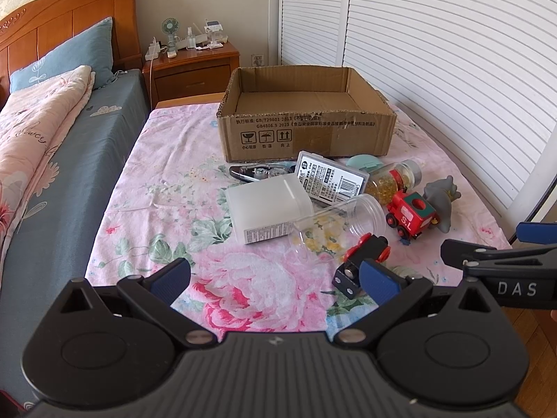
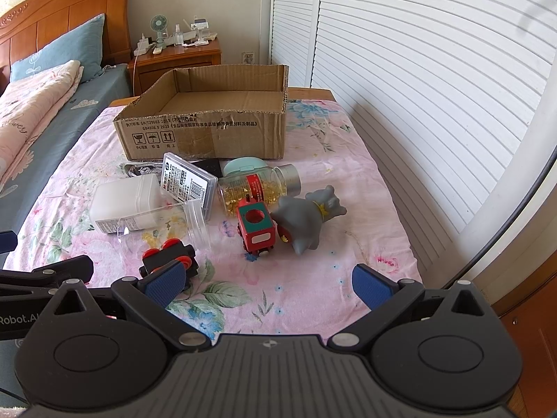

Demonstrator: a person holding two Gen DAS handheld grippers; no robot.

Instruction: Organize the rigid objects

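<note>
Both the left gripper (image 1: 275,280) and right gripper (image 2: 269,284) gape wide, holding nothing. The toys cluster at twelve o'clock, before the empty cardboard box (image 1: 306,136). The clear jar (image 1: 339,226) (lying sideways) could roll if nudged.

Wooden bed (image 1: 52,35) with blue pillow (image 1: 69,55); cluttered nightstand (image 1: 195,66); louvred doors (image 1: 435,52).
</note>
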